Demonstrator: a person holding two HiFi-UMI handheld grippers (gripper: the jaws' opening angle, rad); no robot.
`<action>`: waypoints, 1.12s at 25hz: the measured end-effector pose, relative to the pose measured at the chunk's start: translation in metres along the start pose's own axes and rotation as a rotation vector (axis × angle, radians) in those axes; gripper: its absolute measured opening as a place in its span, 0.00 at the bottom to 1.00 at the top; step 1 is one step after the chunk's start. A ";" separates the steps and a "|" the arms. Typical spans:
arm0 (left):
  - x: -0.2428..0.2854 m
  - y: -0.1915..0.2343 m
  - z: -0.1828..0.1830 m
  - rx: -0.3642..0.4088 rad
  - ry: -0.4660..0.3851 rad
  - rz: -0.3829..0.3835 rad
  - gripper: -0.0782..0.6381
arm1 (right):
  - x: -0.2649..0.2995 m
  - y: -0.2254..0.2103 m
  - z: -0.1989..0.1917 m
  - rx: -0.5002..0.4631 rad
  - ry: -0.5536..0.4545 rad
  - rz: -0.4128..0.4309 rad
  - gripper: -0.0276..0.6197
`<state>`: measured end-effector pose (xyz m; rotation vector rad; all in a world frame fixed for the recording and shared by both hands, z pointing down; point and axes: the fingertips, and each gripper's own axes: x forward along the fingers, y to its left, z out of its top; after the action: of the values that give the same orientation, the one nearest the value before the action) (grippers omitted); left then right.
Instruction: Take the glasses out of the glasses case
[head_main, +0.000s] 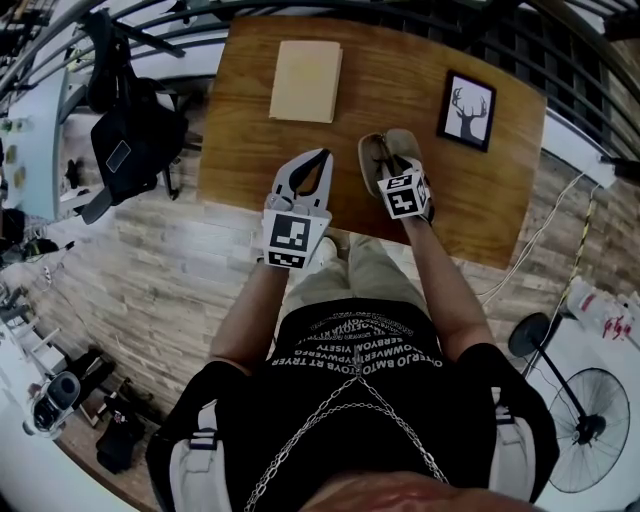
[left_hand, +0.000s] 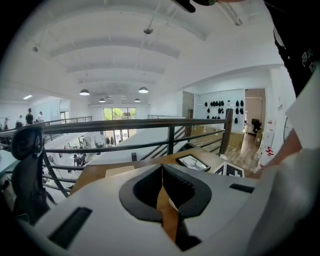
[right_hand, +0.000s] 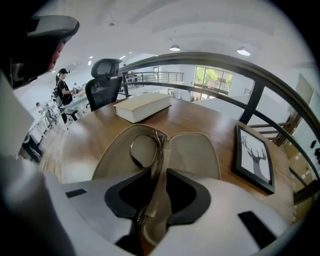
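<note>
An open beige glasses case (head_main: 408, 147) (right_hand: 195, 150) lies on the wooden table (head_main: 390, 60). Thin metal-rimmed glasses (right_hand: 143, 148) (head_main: 381, 152) lie in its left half, along the middle fold. My right gripper (head_main: 392, 172) (right_hand: 161, 172) points steeply down into the case, its dark pads set close on either side of the glasses' folded frame. My left gripper (head_main: 323, 156) (left_hand: 161, 167) hovers over the table's near edge to the left of the case, fingertips together and holding nothing.
A closed tan book (head_main: 306, 81) (right_hand: 142, 106) lies at the table's far side. A framed deer picture (head_main: 467, 110) (right_hand: 255, 157) stands right of the case. A metal railing runs beyond the table. A black bag (head_main: 130, 135) and a floor fan (head_main: 590, 415) flank the person.
</note>
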<state>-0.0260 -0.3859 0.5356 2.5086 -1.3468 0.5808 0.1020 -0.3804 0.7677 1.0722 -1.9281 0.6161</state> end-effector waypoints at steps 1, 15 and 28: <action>-0.001 0.000 -0.001 0.000 0.001 0.001 0.15 | 0.000 -0.001 -0.001 -0.005 0.001 -0.006 0.20; -0.028 0.008 0.006 0.011 -0.011 0.011 0.15 | -0.015 0.001 0.006 0.014 -0.060 -0.028 0.09; -0.064 0.000 0.018 0.029 -0.055 0.008 0.15 | -0.052 0.010 0.005 0.075 -0.123 -0.046 0.09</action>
<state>-0.0530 -0.3454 0.4907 2.5608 -1.3781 0.5406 0.1069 -0.3558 0.7213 1.2239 -1.9931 0.6138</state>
